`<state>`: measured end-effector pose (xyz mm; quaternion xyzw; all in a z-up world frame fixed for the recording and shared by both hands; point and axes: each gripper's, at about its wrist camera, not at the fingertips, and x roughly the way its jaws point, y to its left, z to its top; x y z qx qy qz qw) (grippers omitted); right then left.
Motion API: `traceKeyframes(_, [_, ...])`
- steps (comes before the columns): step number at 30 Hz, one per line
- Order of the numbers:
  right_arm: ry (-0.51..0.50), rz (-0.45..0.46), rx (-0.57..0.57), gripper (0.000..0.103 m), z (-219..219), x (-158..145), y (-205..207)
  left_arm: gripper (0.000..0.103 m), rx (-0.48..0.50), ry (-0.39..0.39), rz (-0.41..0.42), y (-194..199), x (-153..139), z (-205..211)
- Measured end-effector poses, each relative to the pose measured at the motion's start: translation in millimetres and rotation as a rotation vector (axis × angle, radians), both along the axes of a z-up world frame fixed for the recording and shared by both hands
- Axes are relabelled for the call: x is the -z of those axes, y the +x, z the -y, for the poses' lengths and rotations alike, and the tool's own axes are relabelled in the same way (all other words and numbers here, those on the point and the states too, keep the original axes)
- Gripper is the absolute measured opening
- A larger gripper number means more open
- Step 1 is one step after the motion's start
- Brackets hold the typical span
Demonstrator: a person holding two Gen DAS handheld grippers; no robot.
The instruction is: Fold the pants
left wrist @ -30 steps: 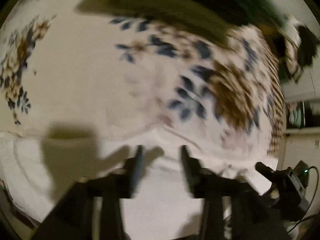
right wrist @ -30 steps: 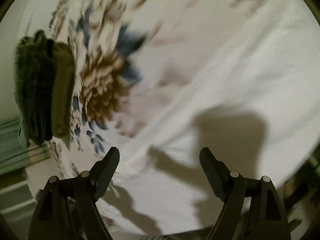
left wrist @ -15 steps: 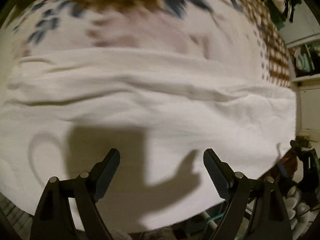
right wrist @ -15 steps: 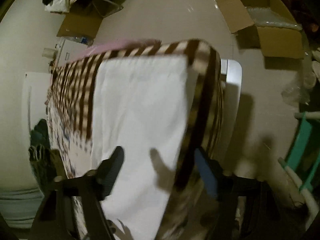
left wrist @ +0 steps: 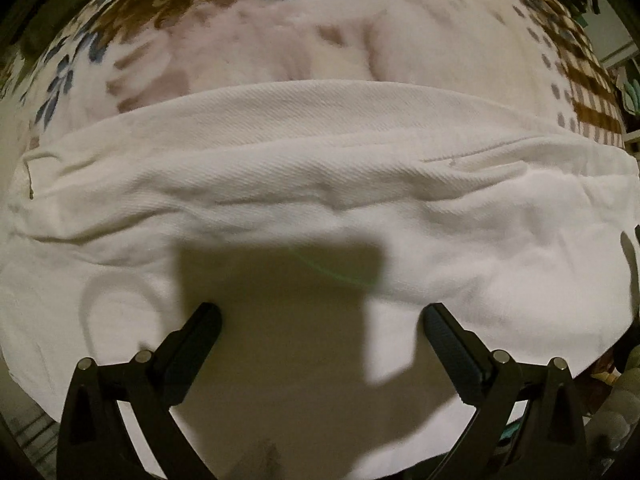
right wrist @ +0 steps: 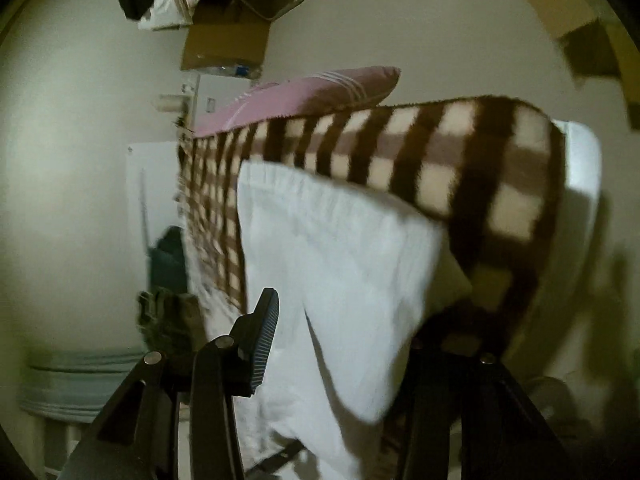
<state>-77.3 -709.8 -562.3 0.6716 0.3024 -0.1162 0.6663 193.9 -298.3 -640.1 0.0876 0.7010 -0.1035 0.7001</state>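
Here the white pants [left wrist: 320,184] lie spread across a bed, on a fleecy blanket [left wrist: 280,40] with a brown and blue flower print and a brown checked border [right wrist: 460,152]. The cloth is a soft twill weave, rumpled into long shallow ridges, with a stitched seam line near the right side. In the right wrist view one end shows a gathered, elastic-looking band [right wrist: 280,184], and a pink pillow [right wrist: 304,92] lies beyond the blanket's edge. Laid flat this way, the pants seem ready for a fold.

The left claw [left wrist: 320,332] is spread wide just above the near cloth, pinching nothing, probably lining up on an edge. The right claw [right wrist: 344,340] looks spread too, with white cloth between its fingers; whether they touch it I cannot tell, since the right finger is blurred.
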Motion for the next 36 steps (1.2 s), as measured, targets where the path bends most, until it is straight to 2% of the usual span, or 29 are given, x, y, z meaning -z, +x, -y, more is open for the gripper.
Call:
traceKeyframes(2, [0.0,0.018,0.007,0.044,2,3,6,0.103,-0.003,0.001,-0.001,-1,0,1])
traceKeyframes(5, [-0.067,-0.034,-0.024,0.012,-1,-1,18,0.103,-0.012,-0.002,-0.013,2,-4,-5])
traceKeyframes(9, [-0.161,-0.108,-0.055,0.009,-11,-24,35,0.103,-0.051,-0.016,-0.07,11,-15,-16])
traceKeyframes(10, [-0.185,-0.116,-0.059,0.009,-15,-34,38,0.103,-0.076,-0.05,-0.069,15,-23,-24])
traceKeyframes(11, [-0.226,-0.121,-0.071,0.009,-23,-49,41,0.103,-0.095,-0.086,-0.056,18,-33,-33])
traceKeyframes(15, [-0.32,-0.109,-0.116,0.009,-59,-102,49,0.103,-0.157,-0.145,0.013,27,-75,-79])
traceKeyframes(19, [-0.442,-0.106,-0.244,0.009,-133,-153,75,0.103,-0.246,-0.198,0.029,28,-105,-137])
traceKeyframes(22, [-0.559,-0.11,-0.392,0.009,-205,-178,101,0.103,-0.314,-0.221,-0.015,20,-110,-191])
traceKeyframes(25, [-0.644,-0.124,-0.544,0.009,-283,-177,123,0.103,-0.365,-0.212,-0.016,11,-118,-236])
traceKeyframes(30, [-0.691,-0.122,-0.776,0.009,-411,-143,147,0.103,-0.424,-0.154,0.018,-3,-131,-322])
traceKeyframes(36, [-0.762,-0.139,-0.998,0.009,-538,-97,149,0.103,-0.514,-0.118,0.025,-21,-122,-403])
